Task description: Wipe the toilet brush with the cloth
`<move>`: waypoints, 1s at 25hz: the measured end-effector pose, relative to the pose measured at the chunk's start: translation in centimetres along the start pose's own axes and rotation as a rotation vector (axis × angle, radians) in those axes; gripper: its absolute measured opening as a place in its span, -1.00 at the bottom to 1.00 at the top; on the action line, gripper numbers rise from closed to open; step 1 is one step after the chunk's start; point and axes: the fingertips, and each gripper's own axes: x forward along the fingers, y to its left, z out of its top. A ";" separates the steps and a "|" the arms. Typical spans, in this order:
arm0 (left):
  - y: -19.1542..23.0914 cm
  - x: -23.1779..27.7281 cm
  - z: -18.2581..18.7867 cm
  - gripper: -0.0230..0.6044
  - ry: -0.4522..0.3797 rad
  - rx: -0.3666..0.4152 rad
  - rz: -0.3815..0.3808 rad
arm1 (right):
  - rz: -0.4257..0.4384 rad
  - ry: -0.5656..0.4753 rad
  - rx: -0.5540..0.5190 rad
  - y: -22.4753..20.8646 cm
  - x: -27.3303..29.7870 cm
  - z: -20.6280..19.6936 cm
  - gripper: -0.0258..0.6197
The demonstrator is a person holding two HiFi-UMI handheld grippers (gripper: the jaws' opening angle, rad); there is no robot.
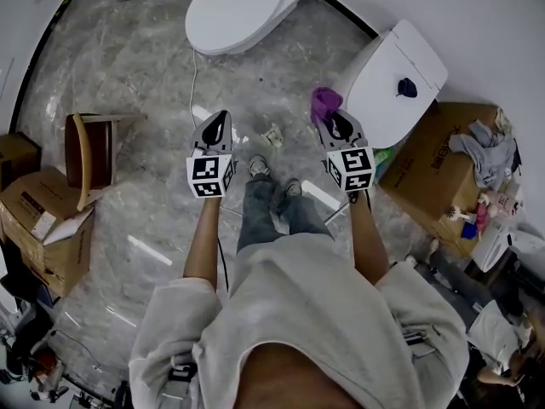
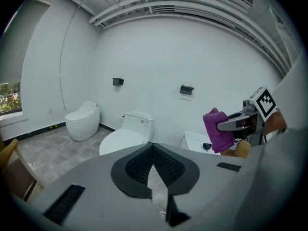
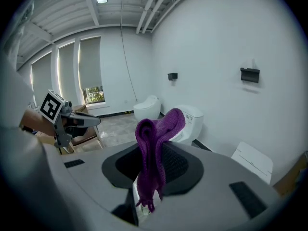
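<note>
- Two claws are in play. The left claw (image 2: 153, 154) has its jaws pressed together with nothing between them. In the head view it (image 1: 216, 129) sits left of centre above the marble floor (image 1: 145, 75).
- The right claw (image 3: 152, 163) is clamped on a purple cloth (image 3: 155, 134). It is pinched low down, so a thick fold stands above the jaws and flops toward the right of the frame. In the head view the claw (image 1: 341, 126) is right of centre, with the cloth (image 1: 324, 102) bunched at its tip.
- No toilet brush can be picked out in any view, so the task's thing is yet to be found.
- Beyond the claws, a white toilet (image 1: 243, 11) fills the upper middle of the head view. A white lidded fixture (image 1: 400, 58) at upper right carries a small dark object (image 1: 407, 86) that I cannot identify.
- Likely trouble:
  - The loose fold covers much of the right gripper view, which could hide the brush during wiping.
  - The narrow pinch may let the cloth drag out once it rubs on something.
  - The left claw must spread its jaws before it can steady a brush. If it arrives closed, it would knock the brush over.
  - A white cable (image 1: 194, 71) trails across the floor near the person's shoes (image 1: 260, 167) and could snag a step.
</note>
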 end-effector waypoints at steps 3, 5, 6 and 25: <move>0.1 0.7 -1.2 -0.87 0.015 -0.004 -0.007 | 0.007 0.012 0.007 0.2 1.0 -1.0 -0.57; -0.3 0.9 -2.5 -0.87 0.029 -0.003 -0.014 | 0.013 0.011 0.011 0.2 1.3 -1.7 -0.57; -0.7 1.0 -3.4 -0.87 0.040 -0.003 -0.018 | 0.017 0.011 0.015 0.3 1.4 -2.2 -0.57; -5.3 7.7 -27.9 -0.87 0.106 0.151 -0.049 | 0.071 -0.057 0.110 -0.2 6.8 -26.4 -0.57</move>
